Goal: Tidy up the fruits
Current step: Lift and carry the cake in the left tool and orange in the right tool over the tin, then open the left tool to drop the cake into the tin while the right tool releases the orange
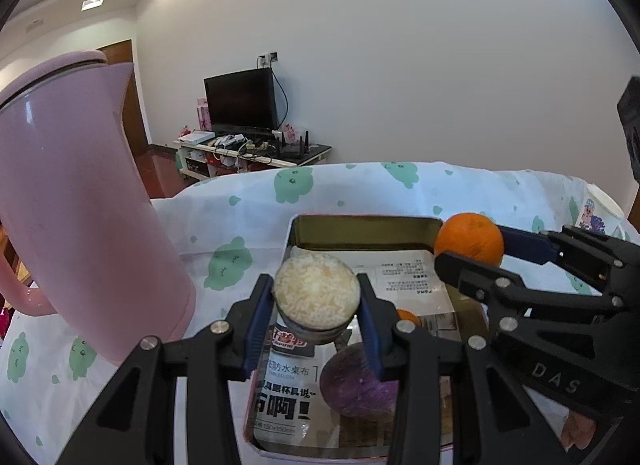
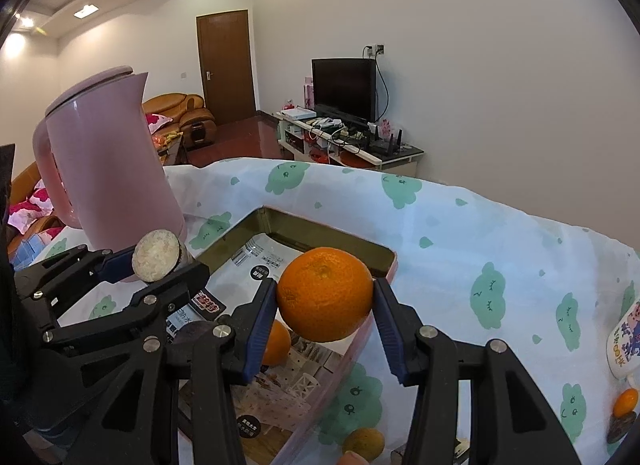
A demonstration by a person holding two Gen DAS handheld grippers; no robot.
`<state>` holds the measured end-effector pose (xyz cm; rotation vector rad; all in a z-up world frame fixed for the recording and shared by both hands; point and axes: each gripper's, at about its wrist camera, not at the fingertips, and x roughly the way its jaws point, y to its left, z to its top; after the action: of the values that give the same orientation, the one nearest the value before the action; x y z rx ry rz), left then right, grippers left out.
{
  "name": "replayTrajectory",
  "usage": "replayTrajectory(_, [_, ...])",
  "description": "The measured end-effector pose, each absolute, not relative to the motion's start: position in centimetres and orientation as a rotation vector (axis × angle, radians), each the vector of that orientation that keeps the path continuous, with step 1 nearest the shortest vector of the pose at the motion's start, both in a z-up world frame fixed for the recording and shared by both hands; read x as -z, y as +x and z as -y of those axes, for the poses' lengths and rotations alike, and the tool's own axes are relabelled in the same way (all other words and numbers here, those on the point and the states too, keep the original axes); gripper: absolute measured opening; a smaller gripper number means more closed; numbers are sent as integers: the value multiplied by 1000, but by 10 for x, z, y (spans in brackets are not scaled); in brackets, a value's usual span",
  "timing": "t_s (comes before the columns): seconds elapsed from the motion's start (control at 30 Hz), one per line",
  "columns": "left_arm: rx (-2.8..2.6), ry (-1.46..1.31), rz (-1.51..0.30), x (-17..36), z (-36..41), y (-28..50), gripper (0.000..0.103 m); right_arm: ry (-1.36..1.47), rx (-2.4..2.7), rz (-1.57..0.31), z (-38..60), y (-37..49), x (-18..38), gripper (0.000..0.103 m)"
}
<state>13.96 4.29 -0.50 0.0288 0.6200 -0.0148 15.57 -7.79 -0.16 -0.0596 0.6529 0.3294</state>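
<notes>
The pink kettle [image 1: 76, 201] is looming over the left of the table, standing upright on the cloud-print tablecloth [image 1: 248, 209], and it is staying out of play. Just beside it the tin tray [image 1: 362, 221] is sitting open, lined with a printed packet, and that looks like the collecting spot for the fruit.

Over the tray's far right corner the right gripper [image 2: 325, 303] is clamping the big orange [image 2: 325, 299] across its widest part, blue pads pressing on both sides, the fruit hanging clear of the tray floor. It is looking firm and round with a dimpled skin, so it should be taking a moderate squeeze well, though a round fruit can roll out if the pads sit off centre. The equator hold looks right.

The left gripper [image 1: 316, 297] is pinching a cut fruit half [image 1: 316, 291], pale fuzzy face turned upward, over the near half of the tray. That one I am judging light and soft; the cut flesh looks easy to crush, so the rind edges are the place to press, and gently.

Down inside the tray a purple fruit [image 1: 358, 385] is lying under the left fingers, and a small orange [image 1: 408, 317] is peeking out beyond it. Outside the tray, a yellowish fruit [image 2: 363, 443] is waiting near its front rim, and another little orange [image 2: 626, 403] is sitting far right by a printed mug [image 2: 626, 339].
</notes>
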Motion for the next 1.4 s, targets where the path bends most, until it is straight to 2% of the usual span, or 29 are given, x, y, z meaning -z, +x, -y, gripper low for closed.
replayTrajectory(1.3, [13, 38, -682, 20, -45, 148, 43, -35, -406, -714, 77, 161, 18, 51])
replayTrajectory(1.4, [20, 22, -654, 15, -46, 144, 46, -15, -408, -687, 82, 159, 13, 58])
